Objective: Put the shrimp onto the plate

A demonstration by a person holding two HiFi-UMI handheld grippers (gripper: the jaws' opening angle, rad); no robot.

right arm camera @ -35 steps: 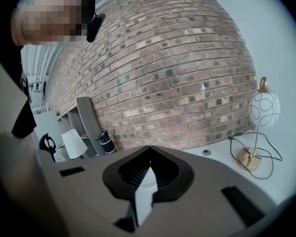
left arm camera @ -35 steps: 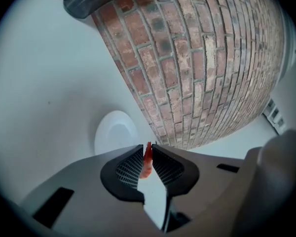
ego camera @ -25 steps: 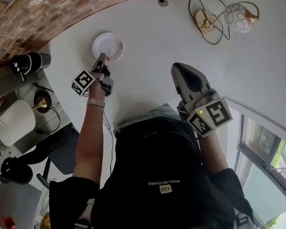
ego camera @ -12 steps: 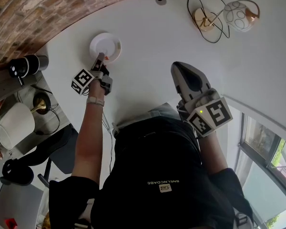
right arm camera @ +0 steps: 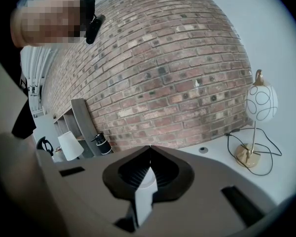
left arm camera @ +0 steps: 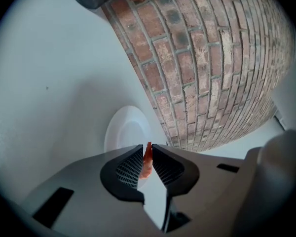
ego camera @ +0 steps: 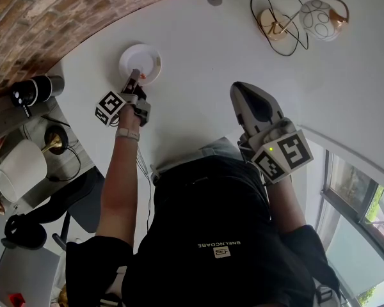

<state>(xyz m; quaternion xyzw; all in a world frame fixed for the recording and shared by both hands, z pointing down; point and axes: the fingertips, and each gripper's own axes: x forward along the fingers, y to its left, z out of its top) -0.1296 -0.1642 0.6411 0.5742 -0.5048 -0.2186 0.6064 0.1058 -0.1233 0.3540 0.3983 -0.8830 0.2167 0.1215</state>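
— Where's the shrimp?
— Pinched by the left hand-held gripper, long axis along the jaws, tip toward the plate just ahead.
— The right hand-held gripper?
— Pressed together, empty.

A red brick wall stood behind the white desk. A round white lamp with a gold foot stood near its corner. A window showed green leaves outside.

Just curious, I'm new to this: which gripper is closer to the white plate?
Left. The left gripper, shut on the shrimp, is at the plate's near edge; the right gripper, shut and empty, is far off to the plate's right.
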